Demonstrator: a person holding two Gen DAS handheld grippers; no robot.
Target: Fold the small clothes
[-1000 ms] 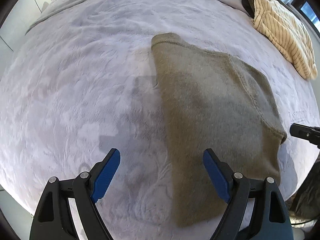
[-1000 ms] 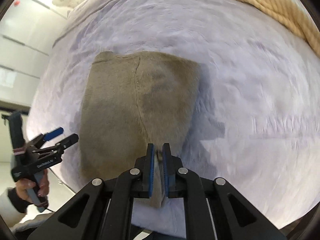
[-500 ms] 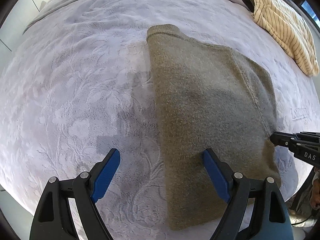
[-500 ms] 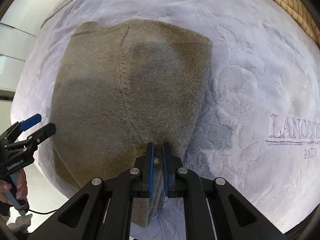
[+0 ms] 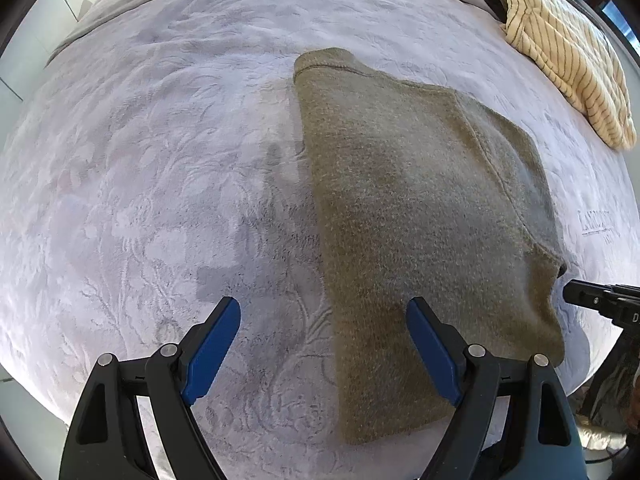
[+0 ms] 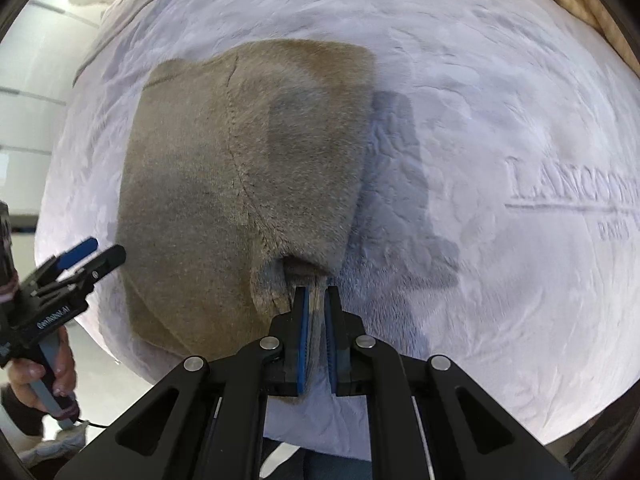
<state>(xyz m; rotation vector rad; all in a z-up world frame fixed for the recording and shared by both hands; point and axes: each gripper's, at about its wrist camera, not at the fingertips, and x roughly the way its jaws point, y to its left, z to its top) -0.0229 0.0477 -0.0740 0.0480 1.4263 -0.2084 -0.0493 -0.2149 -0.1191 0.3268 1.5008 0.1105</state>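
Pale lavender embossed plush bedspread (image 5: 160,160) fills both views. Folded olive-brown knit garment (image 5: 420,208) lies flat on it, centre to 4 o'clock in the left view. Cream striped knit (image 5: 568,52) lies at 1 o'clock. Left gripper (image 5: 324,320): jaws wide, holding nothing. Right gripper (image 6: 316,300): jaws narrow, pinching the garment's near edge.

Bedroom: bed (image 5: 160,160) with embossed blanket

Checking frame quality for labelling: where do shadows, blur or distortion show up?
Left wrist view: sharp, strong fisheye curve; the left claw throws a shadow across the blanket and olive sweater. Right wrist view: softer, motion-smeared; the right claw shadows the sweater and blanket.
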